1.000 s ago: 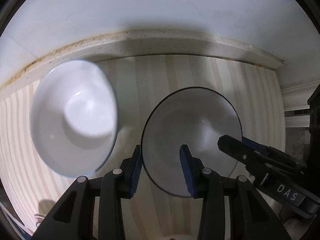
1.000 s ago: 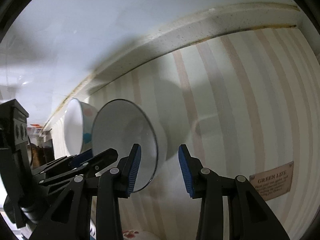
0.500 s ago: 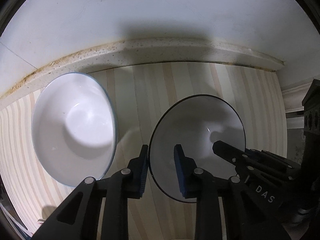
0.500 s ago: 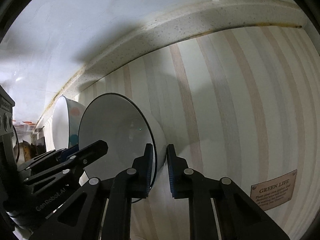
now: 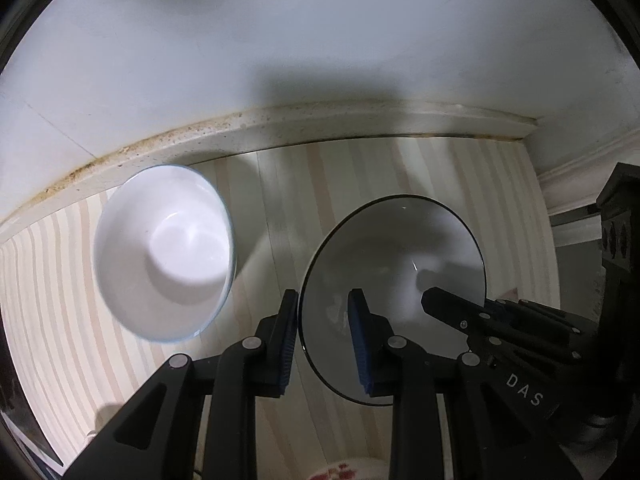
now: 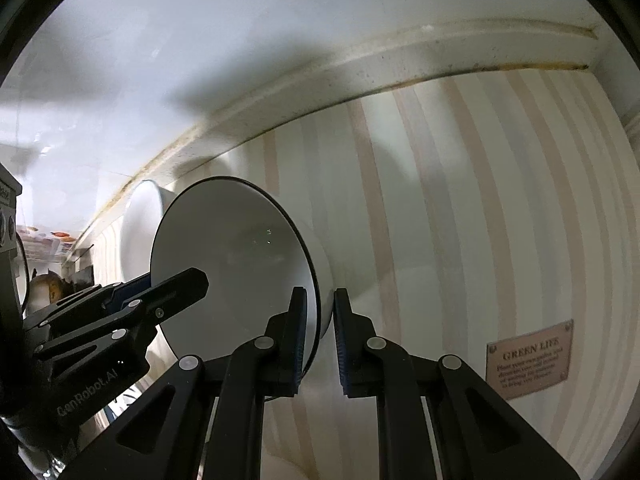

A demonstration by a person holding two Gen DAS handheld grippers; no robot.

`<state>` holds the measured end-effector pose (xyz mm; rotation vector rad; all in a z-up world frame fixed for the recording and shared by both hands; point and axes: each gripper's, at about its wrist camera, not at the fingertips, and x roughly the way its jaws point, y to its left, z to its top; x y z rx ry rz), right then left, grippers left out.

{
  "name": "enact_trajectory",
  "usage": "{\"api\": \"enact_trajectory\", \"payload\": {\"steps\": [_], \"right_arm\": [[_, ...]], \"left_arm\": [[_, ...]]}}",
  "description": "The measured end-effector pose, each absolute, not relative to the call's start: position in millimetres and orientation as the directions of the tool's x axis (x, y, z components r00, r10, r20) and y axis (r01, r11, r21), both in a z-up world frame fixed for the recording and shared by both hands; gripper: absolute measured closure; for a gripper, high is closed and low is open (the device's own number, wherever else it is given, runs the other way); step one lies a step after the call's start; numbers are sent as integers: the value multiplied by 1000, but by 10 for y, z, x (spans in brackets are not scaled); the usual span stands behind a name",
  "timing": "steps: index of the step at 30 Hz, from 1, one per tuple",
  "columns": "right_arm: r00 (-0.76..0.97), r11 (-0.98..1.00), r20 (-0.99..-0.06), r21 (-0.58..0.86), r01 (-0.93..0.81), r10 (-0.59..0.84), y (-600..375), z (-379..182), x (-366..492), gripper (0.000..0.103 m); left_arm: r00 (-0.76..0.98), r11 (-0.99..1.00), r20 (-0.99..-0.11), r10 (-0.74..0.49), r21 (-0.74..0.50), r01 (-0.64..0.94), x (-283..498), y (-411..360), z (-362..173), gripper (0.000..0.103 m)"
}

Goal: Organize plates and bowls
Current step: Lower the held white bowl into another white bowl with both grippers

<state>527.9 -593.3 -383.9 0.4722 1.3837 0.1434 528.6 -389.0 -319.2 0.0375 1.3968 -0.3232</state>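
1. Compared with a second ago, both grippers have narrowed onto the rim of the dark-rimmed white ceramic bowl [image 5: 392, 276], and in the left wrist view the bowl now sits higher and further from the camera — it looks lifted off the striped cloth.
2. That bowl is held from two sides: the left gripper [image 5: 323, 336] has its blue-padded fingers astride the near-left rim, one inside and one outside, though a small gap shows at the inner pad, so I judge it only loosely clenched.
3. Seen from its own camera, the right gripper [image 6: 320, 336] is pinched tight on the opposite rim of the same bowl [image 6: 236, 264] — the wall is sandwiched between the pads.
4. A two-sided hold probably suits a wide, smooth bowl: one pinch at the edge could let it swing or slip.
5. Beside it, to the left and apart, the plain white ceramic bowl [image 5: 164, 252] with a bluish rim rests on the beige striped tablecloth [image 5: 52, 320] near the wall — a likely partner for stacking.
6. A small brown "GREEN LIFE" label [image 6: 528, 362] marks the cloth at the right.
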Motion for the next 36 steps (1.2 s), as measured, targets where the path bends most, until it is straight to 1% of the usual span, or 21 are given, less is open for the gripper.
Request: {"api": "enact_trajectory", "payload": {"steps": [13,20,27,36], "right_arm": [[240,899,-896,414,142,375,-5853,-3297,4669,88],[242,906,-902,398,143,358,-5668,-3121,4153,88],[219,904,-907,396,161,359,-5500,-3125,3618,88],[150,900,-918,391,194,366,-5352,-3395,3101,88]], "left_arm": [[175,939,-956,-238,-180,294,4678,-3619,-2770,80],[168,927,-956,-242,-176,331,4256,-3507,-2689,80],[142,917,-958,-248,-185,353,3860,-3378,-2722,80],[72,912,-970,-230,-190,363,3583,-3365,-2988,80]]}}
